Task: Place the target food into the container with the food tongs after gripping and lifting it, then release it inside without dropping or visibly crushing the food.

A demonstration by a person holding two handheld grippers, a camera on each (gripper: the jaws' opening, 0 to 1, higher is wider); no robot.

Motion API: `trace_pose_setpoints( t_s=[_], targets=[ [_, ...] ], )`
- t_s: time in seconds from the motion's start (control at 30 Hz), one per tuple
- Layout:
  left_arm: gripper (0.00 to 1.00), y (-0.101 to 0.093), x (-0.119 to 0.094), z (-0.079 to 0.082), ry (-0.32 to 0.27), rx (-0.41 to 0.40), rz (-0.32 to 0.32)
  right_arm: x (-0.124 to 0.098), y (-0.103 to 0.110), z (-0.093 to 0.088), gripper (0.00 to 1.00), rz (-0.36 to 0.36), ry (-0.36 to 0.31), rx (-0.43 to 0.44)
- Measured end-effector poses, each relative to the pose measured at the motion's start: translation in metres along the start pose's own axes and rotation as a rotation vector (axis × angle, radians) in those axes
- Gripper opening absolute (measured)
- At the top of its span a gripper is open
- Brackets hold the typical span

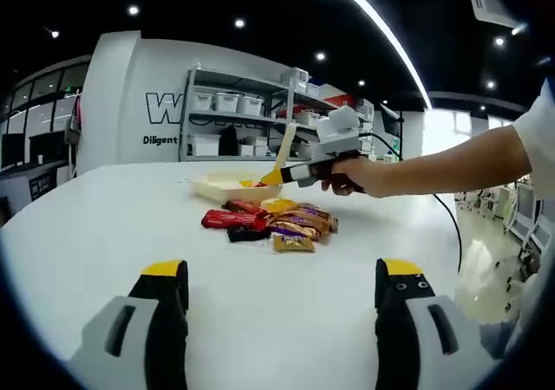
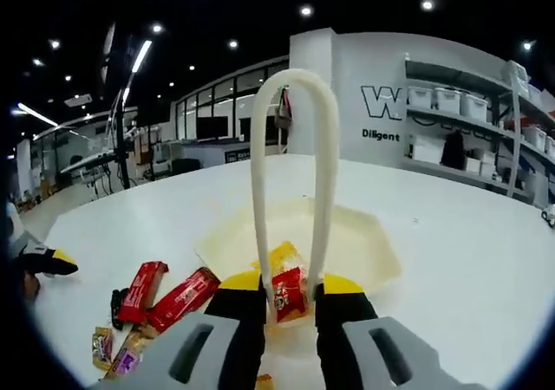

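Observation:
My right gripper (image 2: pixel 292 283) is shut on cream food tongs (image 2: pixel 295 87), whose looped end points away from me. Between the tong arms, right at my jaws, sits a red-and-yellow packet (image 2: pixel 289 293); it is over the pale yellow container (image 2: pixel 364 243), beside a yellow packet (image 2: pixel 282 256). More snack packets (image 2: pixel 173 299) lie on the table left of the container. In the left gripper view, the pile of packets (image 1: pixel 273 221) lies mid-table with the container (image 1: pixel 221 186) behind it. The right gripper (image 1: pixel 334 166) with its tongs (image 1: pixel 284 147) hovers over that container. My left gripper (image 1: pixel 282 273) stands open and empty, well short of the pile.
A white table (image 1: pixel 104 225) bears everything. A person's hand (image 1: pixel 368 178) and arm reach in from the right. A black cable (image 1: pixel 451 217) trails off the table's right side. Shelves with white bins (image 1: pixel 230 104) stand against the far wall. One left gripper jaw (image 2: pixel 48 263) shows at the left edge.

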State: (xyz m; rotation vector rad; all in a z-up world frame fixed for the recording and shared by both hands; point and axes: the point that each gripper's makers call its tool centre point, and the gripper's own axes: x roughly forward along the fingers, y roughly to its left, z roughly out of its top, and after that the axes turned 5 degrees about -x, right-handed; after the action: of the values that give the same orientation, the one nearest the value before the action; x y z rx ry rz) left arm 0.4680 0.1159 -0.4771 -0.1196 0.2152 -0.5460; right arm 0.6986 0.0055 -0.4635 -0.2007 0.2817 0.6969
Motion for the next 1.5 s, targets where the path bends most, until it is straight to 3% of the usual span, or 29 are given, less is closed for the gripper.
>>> trace_pose_setpoints(
  t_s=[0.33, 0.53, 1.1, 1.27, 1.5],
  targets=[
    [0.87, -0.001, 0.000, 0.000, 0.002, 0.008, -0.004, 0.015, -0.011, 0.001, 0.16, -0.021, 0.002, 0.017],
    [0.87, -0.001, 0.001, -0.002, 0.009, 0.011, -0.006, 0.012, -0.009, 0.005, 0.17, -0.025, -0.024, 0.042],
    [0.87, -0.002, 0.001, 0.000, 0.001, 0.012, -0.007, -0.007, -0.020, 0.027, 0.17, -0.037, -0.069, -0.007],
    [0.90, -0.008, 0.000, 0.006, -0.036, -0.003, -0.035, -0.020, -0.015, 0.023, 0.17, -0.026, -0.073, -0.009],
    [0.90, -0.003, 0.000, 0.006, -0.038, 0.010, -0.010, -0.029, -0.015, 0.020, 0.17, -0.006, -0.061, -0.039]
  ],
)
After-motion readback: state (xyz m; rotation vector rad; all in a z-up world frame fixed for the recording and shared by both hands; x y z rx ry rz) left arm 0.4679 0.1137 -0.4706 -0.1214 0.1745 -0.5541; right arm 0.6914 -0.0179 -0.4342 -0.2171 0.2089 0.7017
